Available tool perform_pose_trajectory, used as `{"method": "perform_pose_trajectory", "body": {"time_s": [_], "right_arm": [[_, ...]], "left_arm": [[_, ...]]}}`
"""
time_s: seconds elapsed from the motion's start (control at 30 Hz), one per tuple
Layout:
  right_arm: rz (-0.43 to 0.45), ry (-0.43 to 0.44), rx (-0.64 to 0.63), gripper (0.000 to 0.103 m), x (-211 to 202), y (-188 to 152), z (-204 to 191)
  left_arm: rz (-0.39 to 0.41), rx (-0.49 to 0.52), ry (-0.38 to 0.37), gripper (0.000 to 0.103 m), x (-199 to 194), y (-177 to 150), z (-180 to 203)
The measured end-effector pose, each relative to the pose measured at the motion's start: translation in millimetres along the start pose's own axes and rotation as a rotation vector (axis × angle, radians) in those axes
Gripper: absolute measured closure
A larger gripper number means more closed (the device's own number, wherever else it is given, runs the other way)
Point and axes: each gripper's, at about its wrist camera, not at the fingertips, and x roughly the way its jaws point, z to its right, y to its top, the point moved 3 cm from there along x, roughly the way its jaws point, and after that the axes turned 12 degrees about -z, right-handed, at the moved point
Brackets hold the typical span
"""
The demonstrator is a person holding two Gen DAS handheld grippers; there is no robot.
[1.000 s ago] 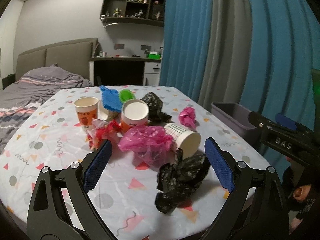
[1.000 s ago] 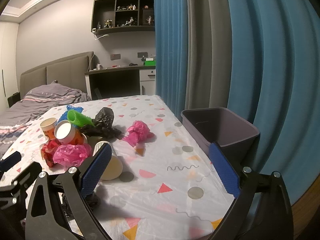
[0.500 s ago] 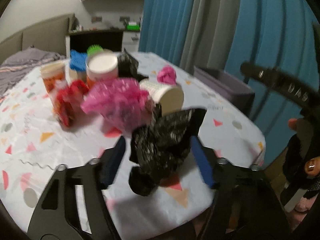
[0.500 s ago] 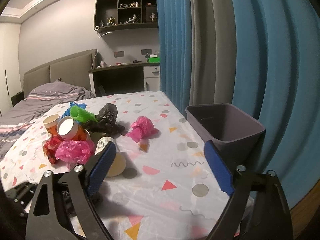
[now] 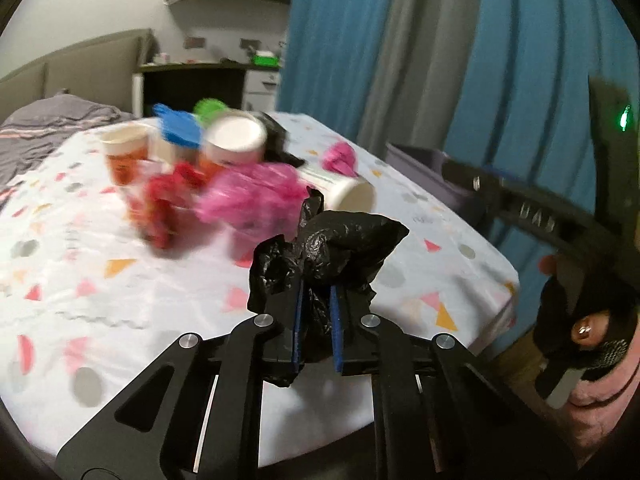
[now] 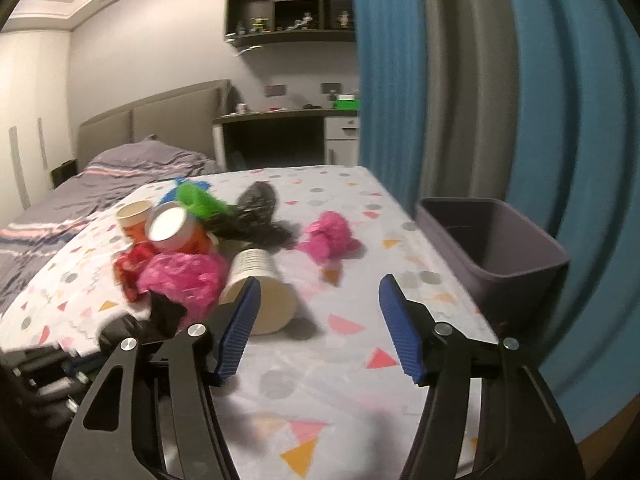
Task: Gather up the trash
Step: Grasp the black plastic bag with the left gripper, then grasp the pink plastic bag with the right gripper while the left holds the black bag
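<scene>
left gripper (image 5: 316, 326) clamped on black plastic bag (image 5: 340, 244), bag raised off table (image 5: 120, 300), bunched above pads. i'd carry it right, over purple bin (image 6: 520, 264) at table's right edge, keep squeeze firm, release only once above opening. right gripper (image 6: 320, 324) wide, holding nothing, near tipped paper cup (image 6: 260, 288).

Left wrist view: the cups (image 5: 224, 148) and the red & pink wrappers (image 5: 224, 200) are motion-blurred, prints unreadable. The black bag (image 5: 332, 252) hides part of the blue pads (image 5: 336, 328). The bin (image 5: 424, 164) is mostly behind the right gripper (image 5: 520, 208).

Right wrist view: the left gripper (image 6: 60, 364) is smeared and cut by the edge. Shelf figurines (image 6: 296, 8) too small to tell.
</scene>
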Motion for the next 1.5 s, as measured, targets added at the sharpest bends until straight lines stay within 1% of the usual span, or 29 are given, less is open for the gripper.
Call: {"method": "perform_pose_trajectory", "body": {"time_s": [0.1,0.17,0.2,0.27,0.4,0.5,0.57,0.8,0.83,0.87,0.9,0.97,1.0,1.03,1.07,1.1,1.17,1.2,1.23,1.27,1.5], "right_arm": [[-0.004,0.056,-0.025,0.04,6,1,-16],[-0.007,0.084,-0.053,0.034,13,1,-33],[-0.015,0.1,-0.071,0.032,19,1,-43],[-0.037,0.12,-0.104,0.031,28,2,-60],[-0.082,0.124,-0.16,0.03,53,4,-89],[-0.117,0.115,-0.17,0.029,71,8,-102],[-0.126,0.111,-0.17,0.025,78,10,-107],[-0.173,0.103,-0.188,0.025,98,15,-119],[-0.177,0.1,-0.195,0.027,99,15,-120],[-0.179,0.101,-0.199,0.032,101,14,-121],[-0.184,0.104,-0.204,0.035,103,14,-123],[-0.198,0.104,-0.219,0.047,106,12,-125],[-0.2,0.104,-0.224,0.051,107,11,-126],[-0.202,0.104,-0.231,0.057,108,10,-127],[-0.204,0.107,-0.236,0.062,108,9,-128],[-0.202,0.111,-0.238,0.064,108,8,-128],[-0.19,0.118,-0.248,0.077,105,7,-129],[-0.183,0.121,-0.255,0.08,103,7,-129],[-0.18,0.125,-0.258,0.094,103,6,-129],[-0.179,0.133,-0.26,0.098,102,6,-129],[-0.145,0.17,-0.266,0.101,89,2,-125]], "left_arm": [[0.055,-0.063,0.067,0.092,-20,8,-27],[0.082,-0.104,0.116,0.092,-27,12,-43],[0.094,-0.13,0.137,0.092,-32,14,-53],[0.108,-0.179,0.164,0.092,-38,16,-70],[0.122,-0.225,0.206,0.092,-45,13,-87],[0.126,-0.234,0.22,0.092,-49,12,-96],[0.128,-0.232,0.224,0.092,-49,11,-101],[0.135,-0.243,0.211,0.092,-47,13,-109],[0.135,-0.246,0.211,0.092,-46,14,-110],[0.134,-0.248,0.211,0.092,-46,14,-110],[0.134,-0.25,0.212,0.092,-46,14,-111],[0.133,-0.253,0.216,0.092,-46,13,-111],[0.133,-0.257,0.214,0.092,-46,13,-112],[0.132,-0.26,0.212,0.092,-46,12,-112],[0.131,-0.26,0.21,0.092,-45,13,-112],[0.129,-0.26,0.209,0.092,-45,13,-111],[0.128,-0.257,0.207,0.092,-44,13,-110],[0.127,-0.254,0.207,0.092,-44,14,-109],[0.127,-0.252,0.206,0.092,-44,14,-109],[0.127,-0.25,0.205,0.092,-44,14,-109],[0.13,-0.251,0.208,0.092,-45,14,-108]]}}
